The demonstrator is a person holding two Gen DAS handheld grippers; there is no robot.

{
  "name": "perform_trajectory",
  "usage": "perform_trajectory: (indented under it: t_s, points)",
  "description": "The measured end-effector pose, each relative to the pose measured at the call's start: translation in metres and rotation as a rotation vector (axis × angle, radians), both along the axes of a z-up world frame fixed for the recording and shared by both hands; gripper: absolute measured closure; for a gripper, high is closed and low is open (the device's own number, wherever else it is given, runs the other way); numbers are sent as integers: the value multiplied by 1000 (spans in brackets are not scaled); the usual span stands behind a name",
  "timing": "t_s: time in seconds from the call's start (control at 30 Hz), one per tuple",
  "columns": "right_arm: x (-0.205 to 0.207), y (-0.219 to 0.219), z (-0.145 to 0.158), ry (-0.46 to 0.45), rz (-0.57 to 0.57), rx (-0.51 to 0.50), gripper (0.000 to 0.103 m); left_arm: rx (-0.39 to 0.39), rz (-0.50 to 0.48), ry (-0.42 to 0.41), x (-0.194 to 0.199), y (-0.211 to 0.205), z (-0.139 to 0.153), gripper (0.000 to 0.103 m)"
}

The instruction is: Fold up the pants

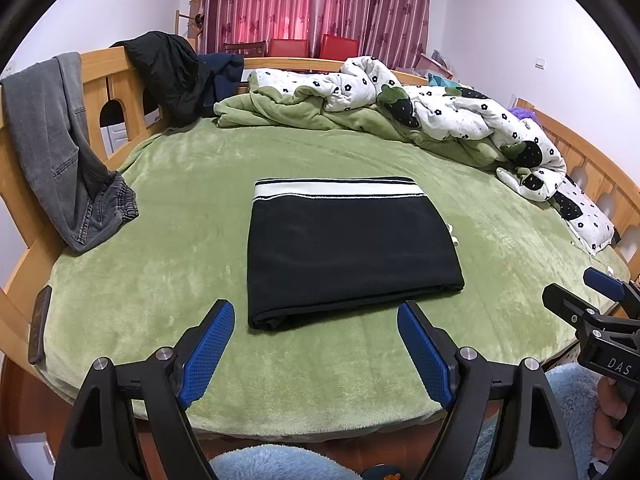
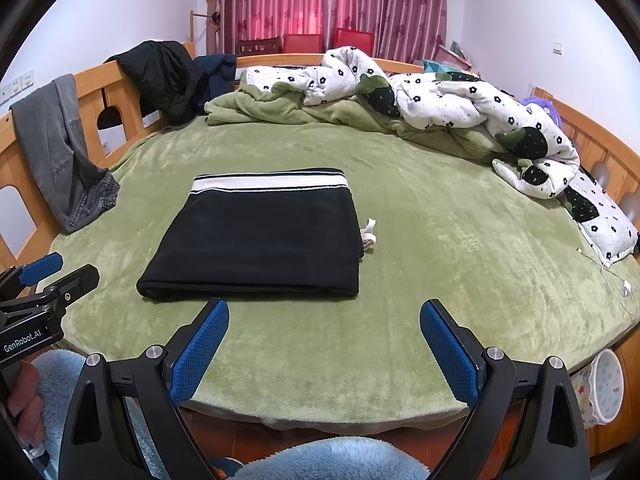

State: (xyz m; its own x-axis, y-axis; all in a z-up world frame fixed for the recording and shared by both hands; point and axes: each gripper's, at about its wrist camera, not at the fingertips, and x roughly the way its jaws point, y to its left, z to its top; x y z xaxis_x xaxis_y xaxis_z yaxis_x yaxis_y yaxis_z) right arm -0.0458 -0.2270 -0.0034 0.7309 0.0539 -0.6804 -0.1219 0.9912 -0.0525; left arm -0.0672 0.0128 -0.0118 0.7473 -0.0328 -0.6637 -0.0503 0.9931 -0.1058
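Black pants, folded into a rectangle with the white waistband at the far side, are laid mid-bed, nearer the front edge of the green blanket. Grey jeans are draped over the left rail; a crumpled quilt is heaped along the far-right edge. Left gripper and right gripper are held apart, empty, at the front edge.

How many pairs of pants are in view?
2: folded black pants in the middle of the green bed; grey jeans draped over the wooden rail. The dark clothes heap may hide more.
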Motion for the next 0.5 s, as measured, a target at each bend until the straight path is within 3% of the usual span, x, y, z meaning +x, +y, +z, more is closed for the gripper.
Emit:
perform_trajectory:
  t_s: [0.5]
  points:
    - [1, -2, 0, -1, 1, 1, 8, 3, 1, 0, 0, 0, 0, 20]
